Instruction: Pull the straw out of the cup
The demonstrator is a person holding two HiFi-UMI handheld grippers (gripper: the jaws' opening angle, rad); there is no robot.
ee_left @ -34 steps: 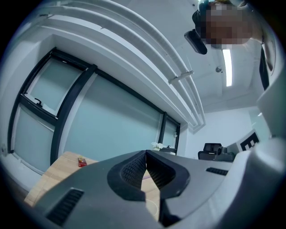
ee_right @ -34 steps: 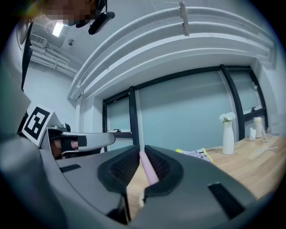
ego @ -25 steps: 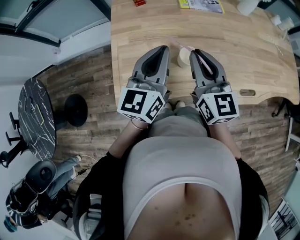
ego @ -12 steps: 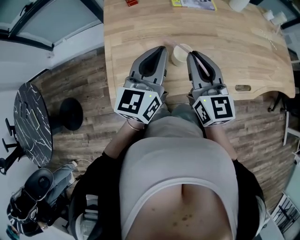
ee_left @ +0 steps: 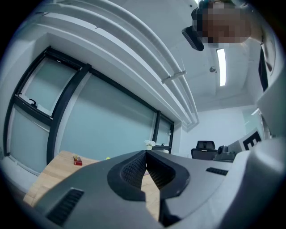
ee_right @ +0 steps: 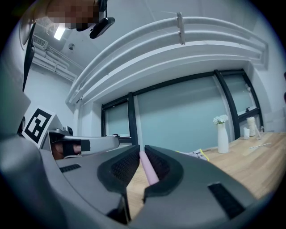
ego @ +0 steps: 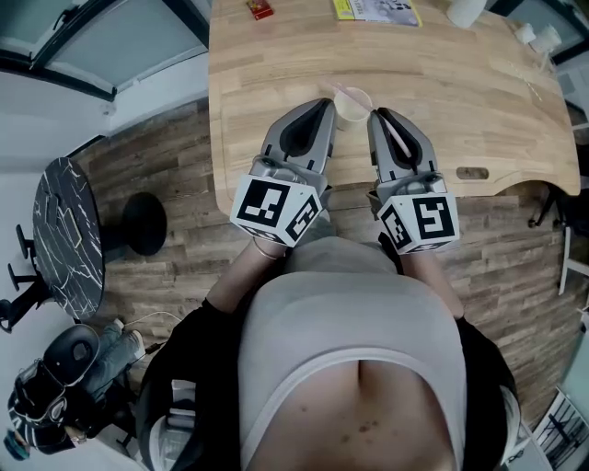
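A cream cup (ego: 352,104) stands on the wooden table (ego: 460,101), near its front edge. My left gripper (ego: 328,102) points at the cup's left side, shut with nothing between its ribbed pads (ee_left: 134,169). My right gripper (ego: 375,113) sits just right of the cup, shut on a pink straw (ego: 398,136). The straw lies lengthwise between the jaws, running back toward the hand, and shows clearly in the right gripper view (ee_right: 148,169). I cannot tell whether its far end still touches the cup. Neither gripper view shows the cup.
At the table's far edge lie a small red item (ego: 260,9), a booklet (ego: 377,9) and a white vase (ego: 463,11). A slot (ego: 471,172) is cut near the front right edge. A dark round side table (ego: 69,235) and a black stool (ego: 144,224) stand on the floor to the left.
Both grippers have drawn back a little toward the person, so the cup now lies level with their tips instead of between the jaws' sides. The right gripper still holds the straw.
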